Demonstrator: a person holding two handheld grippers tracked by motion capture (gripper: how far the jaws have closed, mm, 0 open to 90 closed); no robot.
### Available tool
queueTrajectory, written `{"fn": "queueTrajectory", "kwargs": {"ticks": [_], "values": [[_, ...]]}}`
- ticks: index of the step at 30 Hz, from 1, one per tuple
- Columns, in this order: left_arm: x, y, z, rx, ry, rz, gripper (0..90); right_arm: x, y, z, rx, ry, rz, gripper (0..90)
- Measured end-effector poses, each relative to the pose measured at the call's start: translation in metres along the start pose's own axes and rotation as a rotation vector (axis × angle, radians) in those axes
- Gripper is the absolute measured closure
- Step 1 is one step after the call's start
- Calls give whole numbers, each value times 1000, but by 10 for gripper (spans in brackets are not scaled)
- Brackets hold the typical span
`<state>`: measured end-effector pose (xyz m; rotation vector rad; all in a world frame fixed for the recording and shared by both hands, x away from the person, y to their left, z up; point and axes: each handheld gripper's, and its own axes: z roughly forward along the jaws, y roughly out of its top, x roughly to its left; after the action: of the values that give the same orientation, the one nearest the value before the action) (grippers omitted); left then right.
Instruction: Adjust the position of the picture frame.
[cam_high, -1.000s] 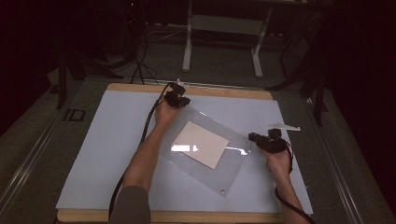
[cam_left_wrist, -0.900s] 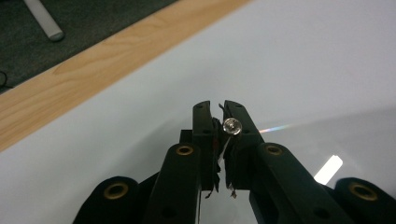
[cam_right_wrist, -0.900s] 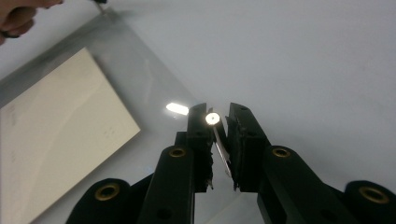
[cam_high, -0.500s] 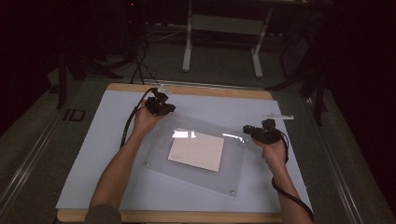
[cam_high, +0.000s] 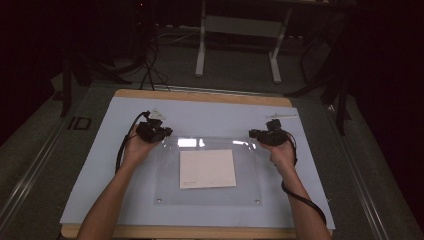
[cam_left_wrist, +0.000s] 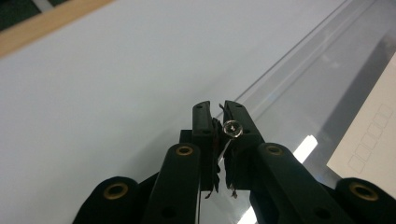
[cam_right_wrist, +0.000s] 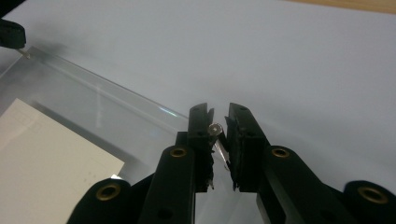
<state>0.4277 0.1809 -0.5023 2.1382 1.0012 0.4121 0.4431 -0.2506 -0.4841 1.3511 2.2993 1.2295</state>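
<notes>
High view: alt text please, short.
Two hand-held grippers, the left gripper and right gripper, each clamp a far corner of a clear acrylic sheet lying square on a pale blue mat, with a white paper under it.

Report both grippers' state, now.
Left gripper: shut on the clear panel's far left corner.
Right gripper: shut on the panel's far right corner.

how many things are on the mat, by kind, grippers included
clear acrylic sheet: 1
white paper sheet: 1
small white bits on the mat, far side: 2
grippers, left gripper and right gripper, each clamped on a far corner of the clear sheet: 2
total: 6
</notes>
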Motion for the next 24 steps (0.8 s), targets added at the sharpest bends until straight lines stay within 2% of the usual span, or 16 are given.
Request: {"fn": "queueTrajectory", "kwargs": {"ticks": [4, 8, 10, 11, 14, 17, 24], "values": [[4, -3, 4, -7, 20, -32, 844, 7, -1, 12, 10, -26, -9, 815], [2, 2, 9, -15, 35, -30, 843, 4, -5, 8, -7, -29, 9, 813], [2, -2, 17, -3, 36, -52, 844, 3, -6, 10, 2, -41, 6, 817], [3, -5, 20, -17, 35, -63, 845, 3, -9, 14, 11, -48, 10, 821], [1, -7, 20, -33, 45, -76, 843, -2, -14, 18, -12, -27, 31, 817], [1, -7, 20, -31, 46, -78, 843, 0, -15, 18, -18, -35, 14, 818], [-1, -10, 16, -33, 61, -90, 843, -1, -14, 20, -22, -27, 14, 819]]}}
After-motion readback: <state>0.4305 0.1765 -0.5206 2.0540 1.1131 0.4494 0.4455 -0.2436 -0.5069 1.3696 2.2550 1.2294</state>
